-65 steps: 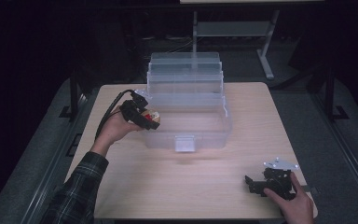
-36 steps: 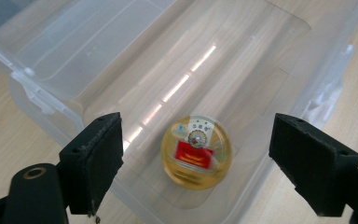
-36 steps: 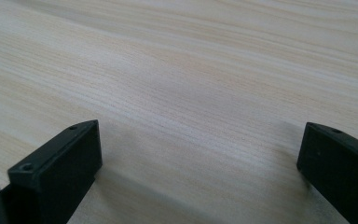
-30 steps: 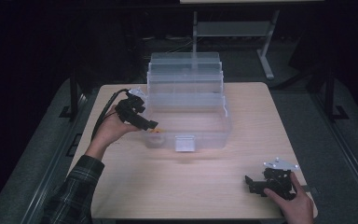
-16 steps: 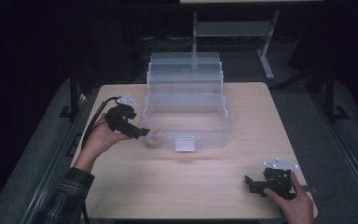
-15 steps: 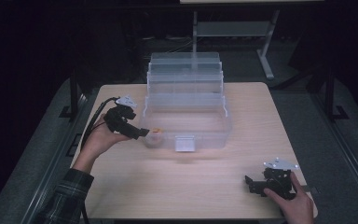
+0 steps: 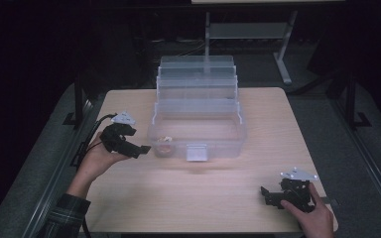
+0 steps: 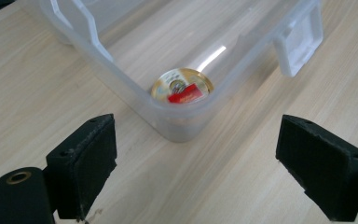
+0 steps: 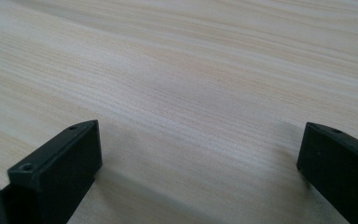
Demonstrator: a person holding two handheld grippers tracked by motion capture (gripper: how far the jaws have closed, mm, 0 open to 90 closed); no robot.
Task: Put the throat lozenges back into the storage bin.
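One small round tin [image 8: 182, 87] with a red label now lies in the near left corner of the clear tiered storage box [image 7: 197, 130], the left tool [image 7: 144, 148] has released it and backed away, and the right tool [image 7: 267, 194] rests spread on the bench [image 7: 188, 193], so the placing looks done.

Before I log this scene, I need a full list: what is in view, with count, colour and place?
Storage box: one, clear plastic, tiered trays folded back, middle of the table.
Round tin: one, gold with a red label, inside the box's near-left corner.
Table: one, light wood.
Metal stand: one, grey, behind the table.
Left gripper: black, open, beside the box's left corner.
Right gripper: black, open, near-right table edge.
Hands: two, one on each gripper.
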